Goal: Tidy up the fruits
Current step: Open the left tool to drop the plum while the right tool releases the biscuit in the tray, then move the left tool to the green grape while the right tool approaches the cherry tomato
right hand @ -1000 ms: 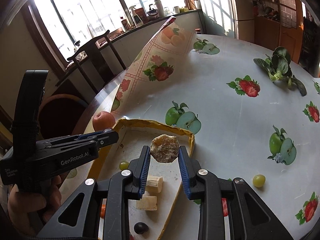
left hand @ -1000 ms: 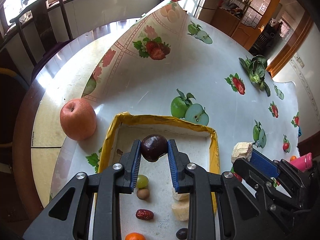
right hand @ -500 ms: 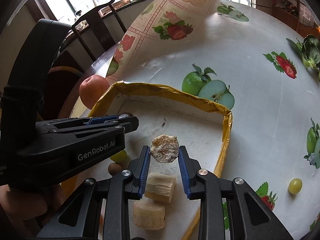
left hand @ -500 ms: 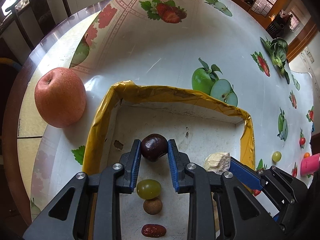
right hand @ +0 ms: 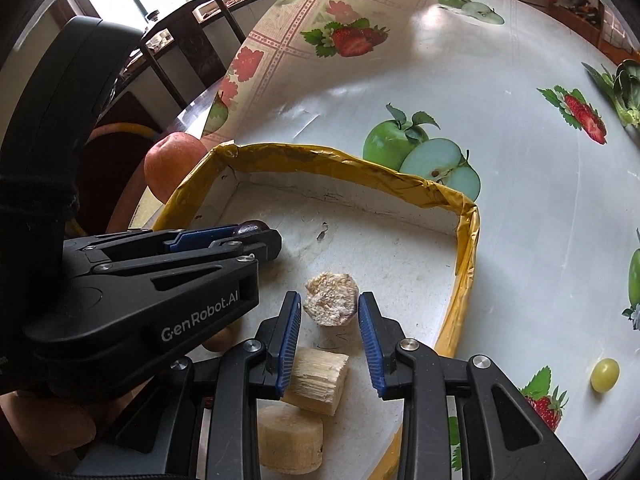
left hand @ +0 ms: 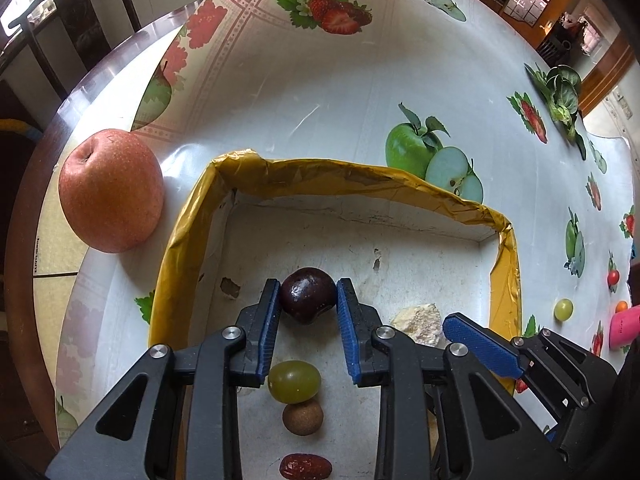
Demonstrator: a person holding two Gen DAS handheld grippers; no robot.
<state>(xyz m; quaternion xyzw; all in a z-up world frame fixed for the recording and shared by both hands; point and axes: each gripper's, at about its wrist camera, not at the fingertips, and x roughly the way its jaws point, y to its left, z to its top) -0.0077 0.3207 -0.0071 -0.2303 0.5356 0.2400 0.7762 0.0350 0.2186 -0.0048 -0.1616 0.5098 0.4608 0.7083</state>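
A white tray with a yellow taped rim (left hand: pixel 360 172) lies on the fruit-print tablecloth. My left gripper (left hand: pixel 308 300) points down into it, jaws opening. A dark plum (left hand: pixel 308 294) sits between its blue pads on the tray floor, with thin gaps. My right gripper (right hand: pixel 330 312) is beside it, jaws also opening. A pale rough chunk (right hand: pixel 331 300) rests on the tray floor between its pads, untouched. Behind the left fingers lie a green grape (left hand: pixel 294 382), a brown round fruit (left hand: pixel 303 416) and a red date (left hand: pixel 306 466).
A big red apple (left hand: pixel 110 192) stands just left of the tray. Two pale cut pieces (right hand: pixel 316 380) lie under the right gripper. A loose green grape (right hand: pixel 605 375), a pink object (left hand: pixel 624 326) and a leafy vegetable (left hand: pixel 562 92) are on the table to the right. The cloth's far edge curls up.
Both grippers came down into the tray with their fruit. The pads have now parted a little, and the pale chunk has settled onto the tray floor.
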